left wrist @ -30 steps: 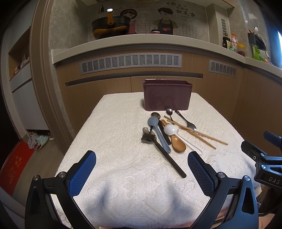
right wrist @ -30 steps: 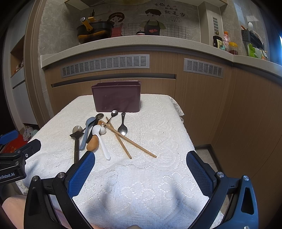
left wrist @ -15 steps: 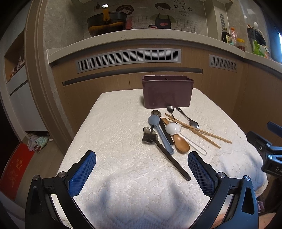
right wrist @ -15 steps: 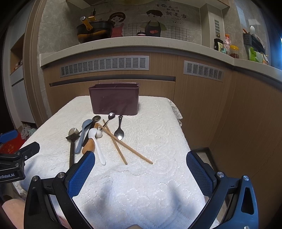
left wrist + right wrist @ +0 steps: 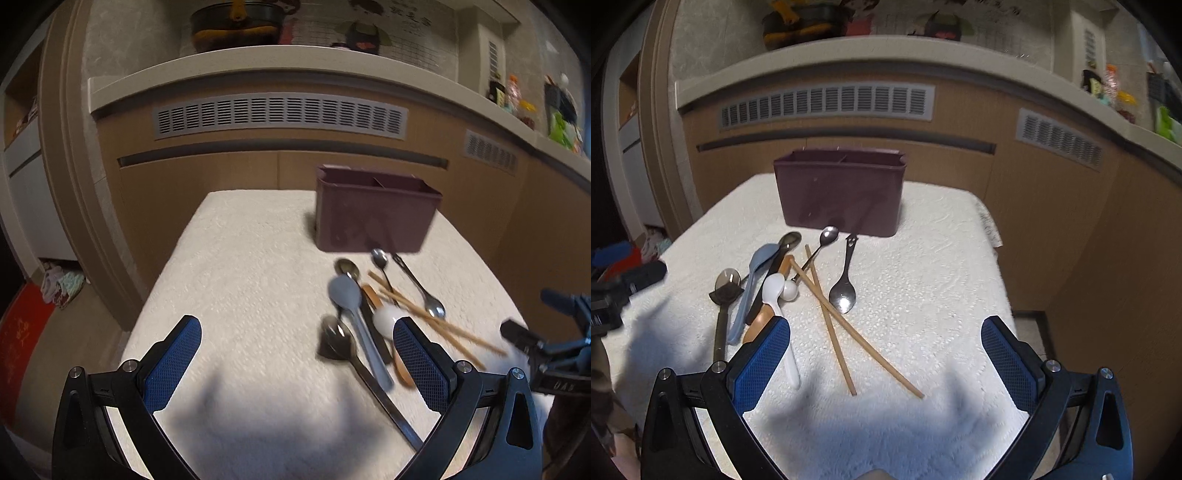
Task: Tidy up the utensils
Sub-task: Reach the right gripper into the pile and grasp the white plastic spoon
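Observation:
A dark maroon utensil holder (image 5: 375, 212) (image 5: 840, 195) with a divided top stands at the far side of the white cloth-covered table (image 5: 240, 280) (image 5: 934, 266). In front of it lies a heap of utensils: a pair of wooden chopsticks (image 5: 846, 321) (image 5: 432, 319), a steel spoon (image 5: 844, 291), a white spoon (image 5: 775, 295), a grey-blue spoon (image 5: 347, 295) (image 5: 753, 277), a brown wooden spoon and a black-handled ladle (image 5: 340, 339). My left gripper (image 5: 297, 360) hovers open over the table's near left, its right finger beside the heap. My right gripper (image 5: 886, 360) is open just above the chopstick ends.
A wooden counter front with vent grilles (image 5: 280, 114) runs behind the table. The table's right edge (image 5: 997, 258) drops to the floor. Red and patterned items (image 5: 22, 328) lie on the floor at the left.
Both grippers moved forward and lower toward the utensil heap. The left view shifted left and is blurred with motion. Nothing was taken hold of.

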The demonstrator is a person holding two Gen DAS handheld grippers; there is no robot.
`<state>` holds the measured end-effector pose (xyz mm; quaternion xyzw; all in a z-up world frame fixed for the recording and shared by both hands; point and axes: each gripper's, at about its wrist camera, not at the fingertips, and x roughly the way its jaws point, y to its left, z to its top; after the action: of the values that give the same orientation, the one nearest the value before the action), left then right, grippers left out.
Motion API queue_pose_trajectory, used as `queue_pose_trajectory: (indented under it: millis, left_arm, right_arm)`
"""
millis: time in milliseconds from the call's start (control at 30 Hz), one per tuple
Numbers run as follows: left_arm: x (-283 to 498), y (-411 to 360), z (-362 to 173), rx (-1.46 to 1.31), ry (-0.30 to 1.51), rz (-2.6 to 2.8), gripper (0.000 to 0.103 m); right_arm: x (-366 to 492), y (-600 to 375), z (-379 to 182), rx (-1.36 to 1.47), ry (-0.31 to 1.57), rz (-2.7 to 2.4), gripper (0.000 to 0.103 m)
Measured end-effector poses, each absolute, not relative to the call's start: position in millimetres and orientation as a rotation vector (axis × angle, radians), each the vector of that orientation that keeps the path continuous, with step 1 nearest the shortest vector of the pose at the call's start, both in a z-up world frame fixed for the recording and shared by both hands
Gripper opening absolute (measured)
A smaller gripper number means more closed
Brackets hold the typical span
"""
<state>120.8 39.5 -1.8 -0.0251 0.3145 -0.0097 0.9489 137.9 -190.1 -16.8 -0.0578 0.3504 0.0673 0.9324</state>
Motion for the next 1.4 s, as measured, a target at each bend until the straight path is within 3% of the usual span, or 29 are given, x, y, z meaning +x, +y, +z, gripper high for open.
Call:
queue_pose_trajectory:
  millis: [300, 533, 567, 667, 700, 833, 1067, 1133, 1167, 1400]
  left_arm:
    - [156.0, 87.1, -6.1, -0.122, 0.649, 0.063, 0.103]
    - [165.9, 66.7, -32.1, -0.109, 0.752, -0.043, 0.103]
    - [166.6, 66.8, -34.2, -0.109, 0.756, -0.033, 0.103]
    - [166.4, 75.0, -32.7, -0.129, 0.747, 0.017, 0.103]
    - [165.9, 79.4, -29.9, -0.135, 0.737, 0.04, 0.103]
    - [160.3, 101.3, -18.2, -0.162, 0.687, 0.125, 0.103]
    - [152.0, 113.8, -22.6, -0.181, 0.712, 0.132, 0.103]
    - [151.5, 111.4, -27.6, -0.188, 0.74, 0.112, 0.103]
    - [152.2, 108.8, -29.9, -0.188, 0.754, 0.1, 0.103]
    - [154.8, 64.0, -48.2, -0.156, 0.861, -0.046, 0.103]
  right_arm:
    - [193.3, -152.6, -31.2, -0.282, 0.797, 0.173, 0.103]
    - [196.7, -141.2, -40.5, -0.259, 0.83, 0.294, 0.102]
    - [193.7, -137.5, -43.3, -0.261, 0.837, 0.314, 0.099]
    - [184.1, -119.2, -48.2, -0.325, 0.816, 0.369, 0.066]
    - [181.3, -111.4, -48.3, -0.347, 0.804, 0.385, 0.06]
    - [179.5, -85.8, -49.5, -0.383, 0.786, 0.449, 0.052]
    - [191.5, -62.7, -70.6, -0.5, 0.808, 0.42, 0.051]
    - [193.6, -69.5, -70.3, -0.479, 0.814, 0.409, 0.044]
    - [195.2, -73.5, -69.9, -0.463, 0.835, 0.413, 0.031]
    - [209.2, -136.6, -56.9, -0.196, 0.927, 0.356, 0.03]
